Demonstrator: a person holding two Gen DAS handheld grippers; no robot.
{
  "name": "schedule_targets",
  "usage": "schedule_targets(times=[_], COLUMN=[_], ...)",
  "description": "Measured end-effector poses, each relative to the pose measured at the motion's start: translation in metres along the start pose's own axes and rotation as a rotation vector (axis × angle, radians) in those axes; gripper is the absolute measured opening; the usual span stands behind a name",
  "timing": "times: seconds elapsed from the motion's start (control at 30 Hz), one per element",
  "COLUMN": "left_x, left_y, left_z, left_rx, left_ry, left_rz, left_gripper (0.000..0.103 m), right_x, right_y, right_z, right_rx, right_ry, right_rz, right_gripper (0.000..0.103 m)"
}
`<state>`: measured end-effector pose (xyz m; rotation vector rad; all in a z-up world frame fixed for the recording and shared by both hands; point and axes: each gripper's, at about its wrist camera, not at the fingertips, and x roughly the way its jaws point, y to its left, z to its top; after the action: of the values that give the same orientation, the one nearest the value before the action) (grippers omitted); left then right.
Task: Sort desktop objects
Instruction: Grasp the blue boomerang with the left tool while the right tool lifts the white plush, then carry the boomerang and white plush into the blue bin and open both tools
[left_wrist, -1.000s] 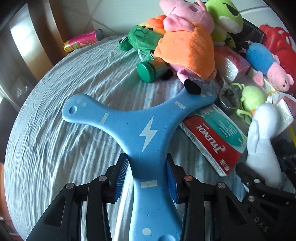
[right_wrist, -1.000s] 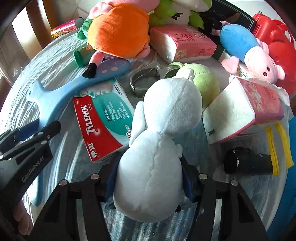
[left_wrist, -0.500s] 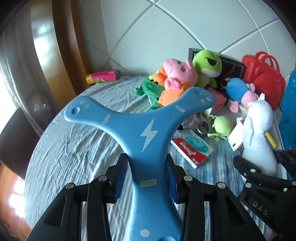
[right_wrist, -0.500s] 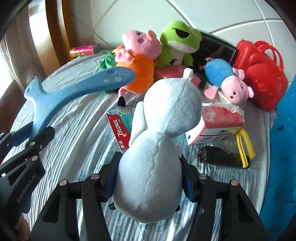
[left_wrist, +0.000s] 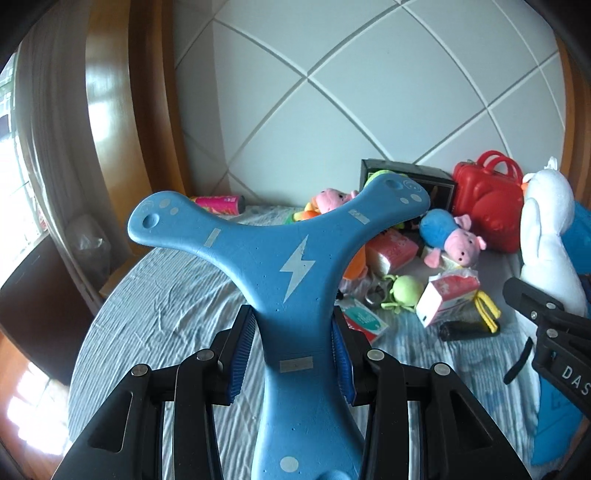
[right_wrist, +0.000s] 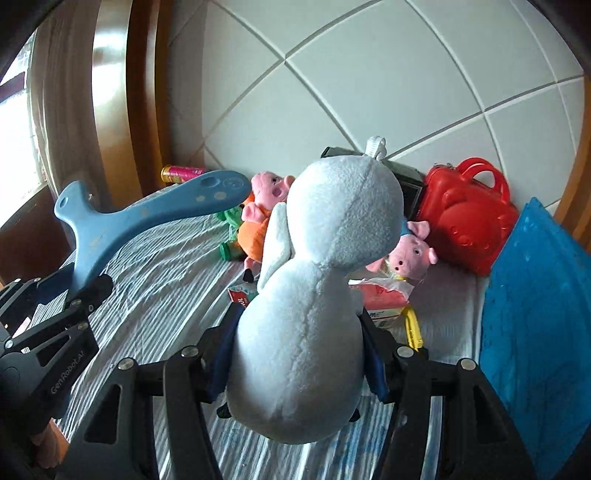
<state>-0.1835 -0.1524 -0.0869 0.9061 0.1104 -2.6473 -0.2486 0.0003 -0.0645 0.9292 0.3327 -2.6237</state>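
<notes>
Striped cloth (left_wrist: 155, 325) bears scattered toys; left fingers (left_wrist: 240, 354) clamp the boomerang (left_wrist: 291, 273), right fingers (right_wrist: 373, 365) the white plush (right_wrist: 314, 295).

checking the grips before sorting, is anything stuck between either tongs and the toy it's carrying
Nothing visible. The left tongs clamp straight onto the blue boomerang, and the right tongs press directly on the white plush. Both toys hang clear above the pile.

We see bright daylight entering from the window (left_wrist: 14, 155) at left, blown out there, glare on the wooden frame (left_wrist: 107, 110); fisheye edges bend and darken, focus sharp.
</notes>
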Motion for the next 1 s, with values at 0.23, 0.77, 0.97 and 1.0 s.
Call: schedule_targets(times=[0.23, 0.77, 0.97, 1.0], left_x=[-0.036, -0.142, -0.192, -0.201], left_y=[-0.016, -0.182, -0.289, -0.308], left_z=[0.008, 0.030, 0.021, 0.019], left_rx=[0.043, 0.148, 0.208, 0.220], left_ry=[-0.065, -0.220, -0.237, -0.235], left_rz=[-0.130, -0.458, -0.550, -0.569], left_gripper=[0.039, 0.039, 0.039, 0.039], right_x=[-0.062, -0.216, -0.256, -0.259], right_y=[-0.023, -0.185, -0.280, -0.295], right_z=[-0.001, -0.051, -0.105, -0.115], right_rx=[0.088, 0.307, 0.358, 0.363], right_ry=[-0.049, -0.218, -0.212, -0.201], right_rz=[-0.138, -0.485, -0.574, -0.580], right_gripper=[0.058, 0.058, 0.058, 0.058])
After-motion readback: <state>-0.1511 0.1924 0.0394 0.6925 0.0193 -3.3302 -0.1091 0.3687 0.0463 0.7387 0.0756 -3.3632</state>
